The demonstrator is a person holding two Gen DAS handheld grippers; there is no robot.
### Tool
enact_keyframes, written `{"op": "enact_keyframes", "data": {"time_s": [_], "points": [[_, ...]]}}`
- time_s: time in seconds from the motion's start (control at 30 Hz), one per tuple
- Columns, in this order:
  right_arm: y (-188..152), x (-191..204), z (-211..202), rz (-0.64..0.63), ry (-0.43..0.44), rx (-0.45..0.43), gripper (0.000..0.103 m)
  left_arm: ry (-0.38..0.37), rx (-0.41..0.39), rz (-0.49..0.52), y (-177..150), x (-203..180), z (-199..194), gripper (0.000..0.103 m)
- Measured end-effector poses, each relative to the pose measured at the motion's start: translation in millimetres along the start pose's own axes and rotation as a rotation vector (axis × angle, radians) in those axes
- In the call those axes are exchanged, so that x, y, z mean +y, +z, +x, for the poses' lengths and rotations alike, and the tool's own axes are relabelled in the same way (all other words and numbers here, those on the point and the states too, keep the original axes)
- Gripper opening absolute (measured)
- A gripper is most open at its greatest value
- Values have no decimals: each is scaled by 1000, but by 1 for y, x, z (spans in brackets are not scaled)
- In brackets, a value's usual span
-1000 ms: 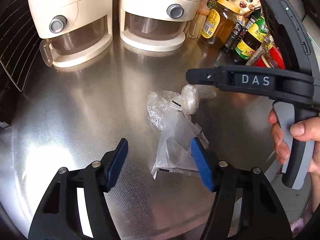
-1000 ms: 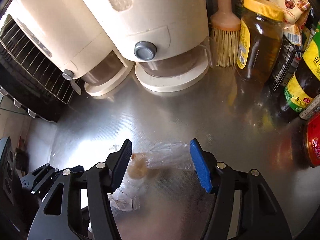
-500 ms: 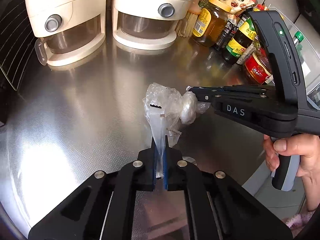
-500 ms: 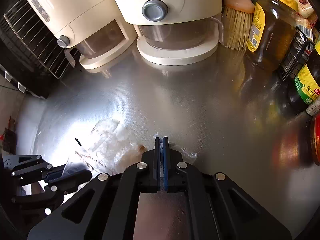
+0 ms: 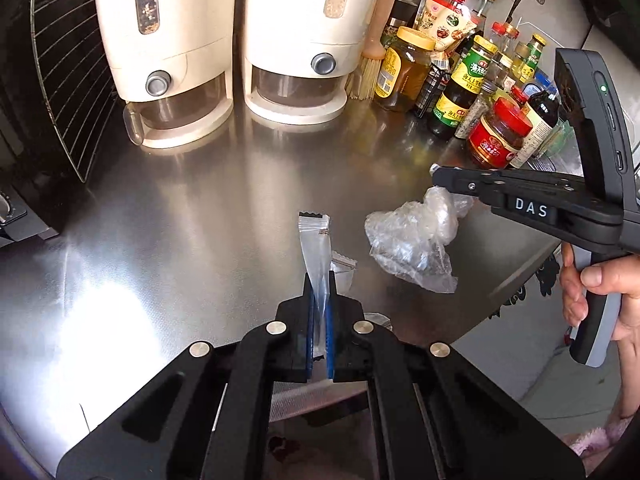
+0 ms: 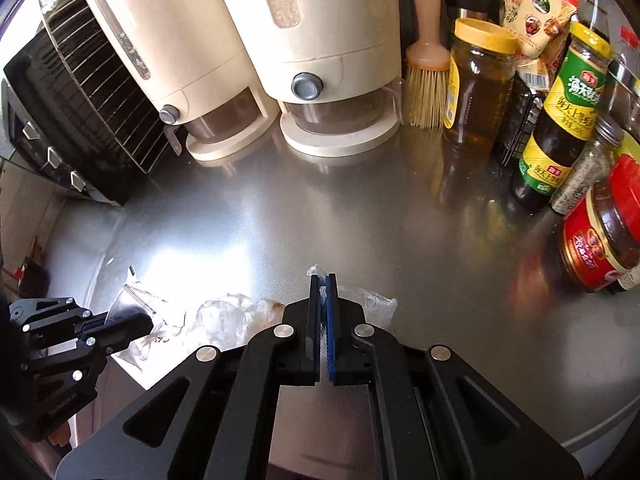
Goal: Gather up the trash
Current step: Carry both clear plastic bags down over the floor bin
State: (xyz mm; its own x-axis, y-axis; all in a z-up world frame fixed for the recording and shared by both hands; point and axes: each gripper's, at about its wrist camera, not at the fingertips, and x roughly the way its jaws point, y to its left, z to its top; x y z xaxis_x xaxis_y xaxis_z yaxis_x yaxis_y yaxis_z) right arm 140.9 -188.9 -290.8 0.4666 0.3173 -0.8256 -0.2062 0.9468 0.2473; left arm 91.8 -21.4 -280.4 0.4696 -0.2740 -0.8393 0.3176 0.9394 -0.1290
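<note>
Two fisheye views, one on each tool, look steeply down, close to the steel desk [image 5: 200, 208] — both share the cream dispensers [image 6: 320, 60].

a home kitchen: a stainless steel worktop [image 5: 200, 208] carries two cream grain dispensers [image 5: 168, 52], a crowd of sauce bottles [image 5: 460, 92], a honey jar [image 5: 404, 68] and a red-lidded chilli paste jar [image 5: 500, 132], with a brush [image 6: 426, 80] and a toaster oven [image 6: 68, 120] alongside
</note>
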Motion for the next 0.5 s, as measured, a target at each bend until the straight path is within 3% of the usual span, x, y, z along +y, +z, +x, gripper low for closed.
{"op": "enact_keyframes", "data": {"time_s": [0.5], "points": [[-70, 8, -81, -1, 30, -58, 4, 6, -20, -43, -62, -20, -53, 3]]}}
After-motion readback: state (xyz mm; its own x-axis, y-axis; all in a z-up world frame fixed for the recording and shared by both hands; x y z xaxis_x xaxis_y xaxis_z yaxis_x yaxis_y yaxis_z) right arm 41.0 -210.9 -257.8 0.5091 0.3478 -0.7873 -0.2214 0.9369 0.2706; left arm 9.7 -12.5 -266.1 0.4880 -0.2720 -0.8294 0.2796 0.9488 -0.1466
